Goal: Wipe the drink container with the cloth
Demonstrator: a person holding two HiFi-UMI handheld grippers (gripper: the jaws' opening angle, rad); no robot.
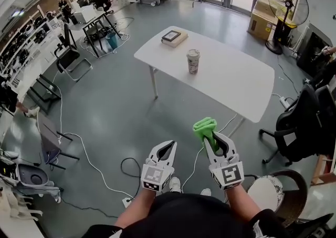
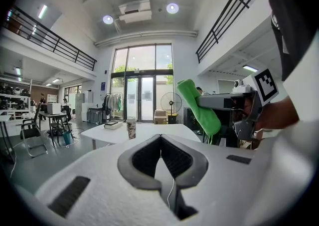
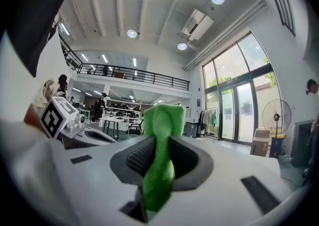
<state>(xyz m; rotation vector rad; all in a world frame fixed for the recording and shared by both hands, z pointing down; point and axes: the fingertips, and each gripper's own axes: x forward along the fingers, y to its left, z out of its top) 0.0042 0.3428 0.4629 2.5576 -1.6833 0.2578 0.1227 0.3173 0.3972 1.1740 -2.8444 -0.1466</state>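
Where the drink container (image 1: pixel 193 61) stands: on the white table (image 1: pixel 236 76), well apart from both tools.
Right gripper (image 1: pixel 215 137): jaws clamp the green cloth (image 1: pixel 204 126), its lower end hidden between them.
Left gripper (image 1: pixel 169 145): jaws together, empty.

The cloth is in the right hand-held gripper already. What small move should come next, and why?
Probably step toward the white table and carry the right hand-held gripper forward: it is shut on the green cloth, but the drink container stands on the table well ahead. The left hand-held gripper is shut, empty.
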